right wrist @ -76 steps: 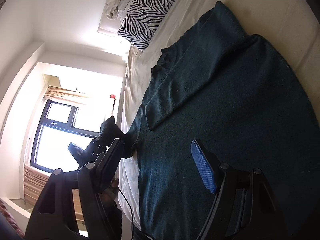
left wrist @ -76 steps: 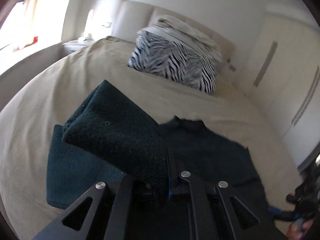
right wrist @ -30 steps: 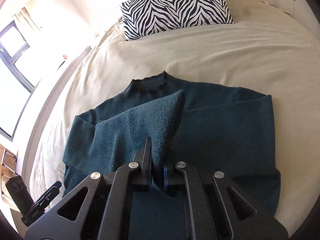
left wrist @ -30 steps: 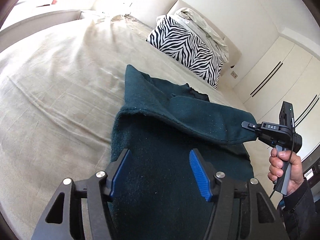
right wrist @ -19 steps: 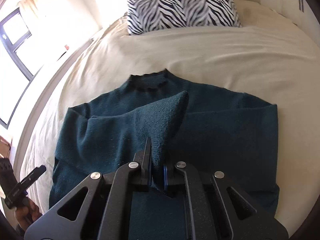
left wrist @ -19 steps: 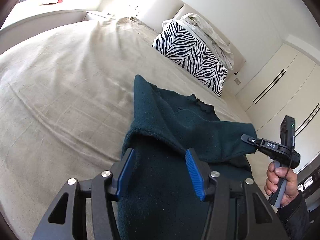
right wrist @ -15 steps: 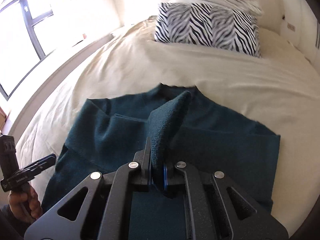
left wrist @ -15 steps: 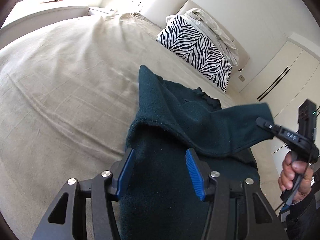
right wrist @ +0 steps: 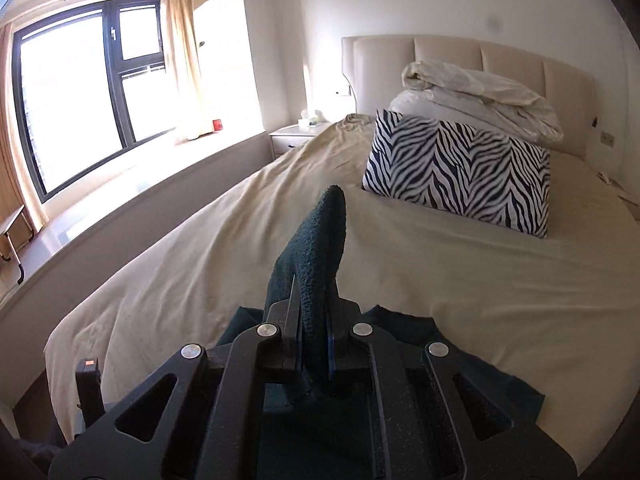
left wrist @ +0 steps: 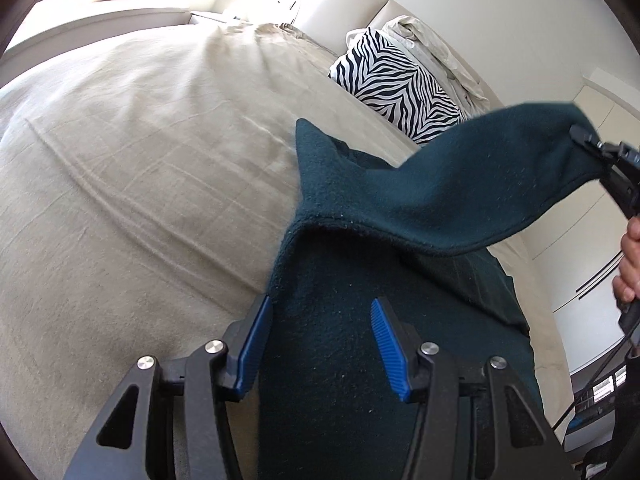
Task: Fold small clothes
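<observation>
A dark teal knit sweater lies on the beige bed. My left gripper is open, its blue pads straddling the sweater's left edge low over the cloth. My right gripper is shut on the sweater's sleeve, which sticks up between the fingers. In the left wrist view the right gripper holds that sleeve lifted high above the sweater's body, at the right. The sweater's body also shows under the right gripper.
A zebra-striped pillow and a bundled white duvet lie at the padded headboard. A window with a ledge runs along the left. A nightstand stands by the bed. Wardrobe doors are at the right.
My right gripper has lifted the sleeve much higher off the sweater and tilted up toward the headboard. My left gripper stays open at the sweater's left edge, slightly closer.
</observation>
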### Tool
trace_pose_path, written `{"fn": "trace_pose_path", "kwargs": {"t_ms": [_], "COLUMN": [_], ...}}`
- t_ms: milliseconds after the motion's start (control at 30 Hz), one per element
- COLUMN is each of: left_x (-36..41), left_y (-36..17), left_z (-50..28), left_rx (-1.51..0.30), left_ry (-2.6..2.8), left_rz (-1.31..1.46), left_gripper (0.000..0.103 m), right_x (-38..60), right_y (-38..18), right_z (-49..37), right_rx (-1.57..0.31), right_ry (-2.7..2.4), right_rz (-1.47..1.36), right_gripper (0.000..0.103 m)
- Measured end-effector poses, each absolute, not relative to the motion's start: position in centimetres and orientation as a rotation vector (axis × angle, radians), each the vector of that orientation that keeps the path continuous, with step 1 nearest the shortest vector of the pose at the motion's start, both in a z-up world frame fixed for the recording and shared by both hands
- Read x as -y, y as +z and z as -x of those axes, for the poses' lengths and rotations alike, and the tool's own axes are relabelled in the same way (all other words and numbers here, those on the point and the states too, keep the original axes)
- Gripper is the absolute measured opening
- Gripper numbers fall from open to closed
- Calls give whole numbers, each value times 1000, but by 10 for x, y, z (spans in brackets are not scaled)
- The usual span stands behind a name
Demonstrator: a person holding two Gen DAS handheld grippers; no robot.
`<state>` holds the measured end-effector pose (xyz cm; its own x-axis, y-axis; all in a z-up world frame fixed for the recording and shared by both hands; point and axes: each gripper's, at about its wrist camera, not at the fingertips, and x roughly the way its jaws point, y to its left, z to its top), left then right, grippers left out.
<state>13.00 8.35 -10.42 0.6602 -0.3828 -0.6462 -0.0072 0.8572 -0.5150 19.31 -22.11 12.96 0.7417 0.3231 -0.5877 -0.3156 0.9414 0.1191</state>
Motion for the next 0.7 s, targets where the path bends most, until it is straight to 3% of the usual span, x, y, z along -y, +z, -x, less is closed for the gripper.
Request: {"fn": "trace_pose_path", "kwargs": {"t_ms": [267, 700], "left_x": [-86, -92], "left_y": [-105, -49], "left_z": [-129, -169], "left_rx": [-840, -749], "left_ry": [-211, -311], "left_rz": [506, 583], "left_gripper": [55, 55], "right_x": [327, 374], "right_y": [-27, -92], "right_z": [-221, -198], "right_rx": [-1009, -1053], "right_ry": [130, 111], "right_rz": [-289, -603], "right_gripper": [7, 8]}}
